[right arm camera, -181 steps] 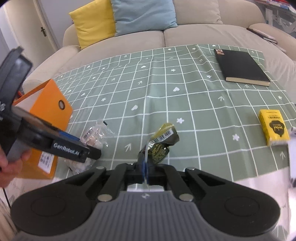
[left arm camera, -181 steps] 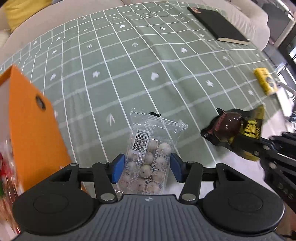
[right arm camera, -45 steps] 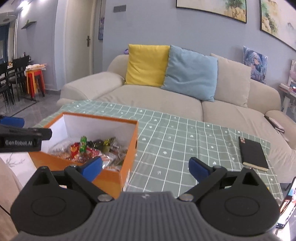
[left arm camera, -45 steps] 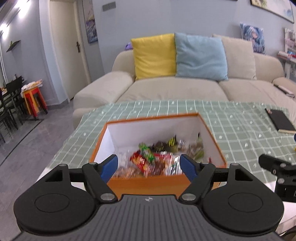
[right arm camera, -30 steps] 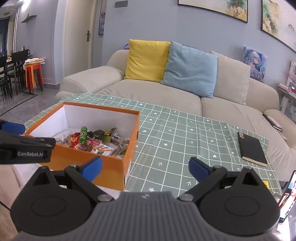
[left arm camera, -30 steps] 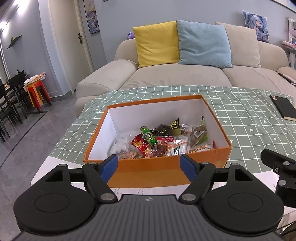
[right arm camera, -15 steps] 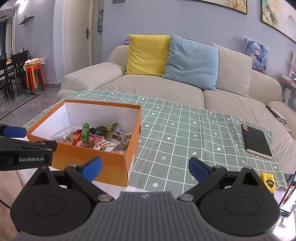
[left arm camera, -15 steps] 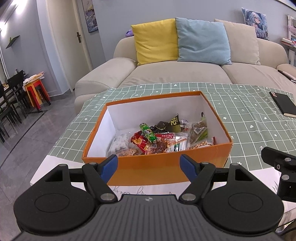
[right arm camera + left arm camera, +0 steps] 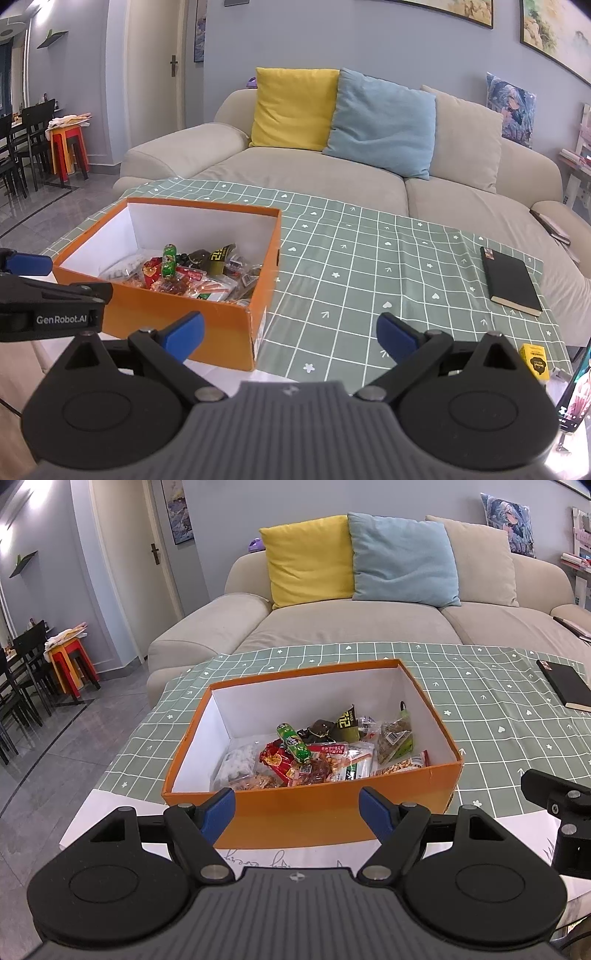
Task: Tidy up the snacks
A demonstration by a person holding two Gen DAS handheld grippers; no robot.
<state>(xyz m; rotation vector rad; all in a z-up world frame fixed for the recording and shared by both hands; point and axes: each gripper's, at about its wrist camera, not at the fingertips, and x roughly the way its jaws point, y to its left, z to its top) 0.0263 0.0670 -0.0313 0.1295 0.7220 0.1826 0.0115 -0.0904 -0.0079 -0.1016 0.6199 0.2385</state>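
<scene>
An orange box point(image 9: 310, 808) with white inner walls stands on the green checked tablecloth and also shows in the right wrist view point(image 9: 192, 317). Several snack packets point(image 9: 317, 753) lie in a heap inside it, among them a green roll, red packets and a dark wrapper point(image 9: 192, 273). My left gripper point(image 9: 297, 814) is open and empty, held back from the box's near wall. My right gripper point(image 9: 290, 334) is open and empty, to the right of the box above the cloth. The left gripper's finger shows at the left edge of the right wrist view.
A black notebook point(image 9: 511, 282) lies on the cloth at the right. A small yellow packet point(image 9: 535, 360) sits near the table's right front corner beside a phone point(image 9: 576, 391). A beige sofa point(image 9: 314, 177) with yellow and blue cushions stands behind the table.
Six seconds ago my left gripper straddled a clear packet and my right was shut on a dark wrapper. Now both are open, empty and pulled back. In the last second both views barely shift.
</scene>
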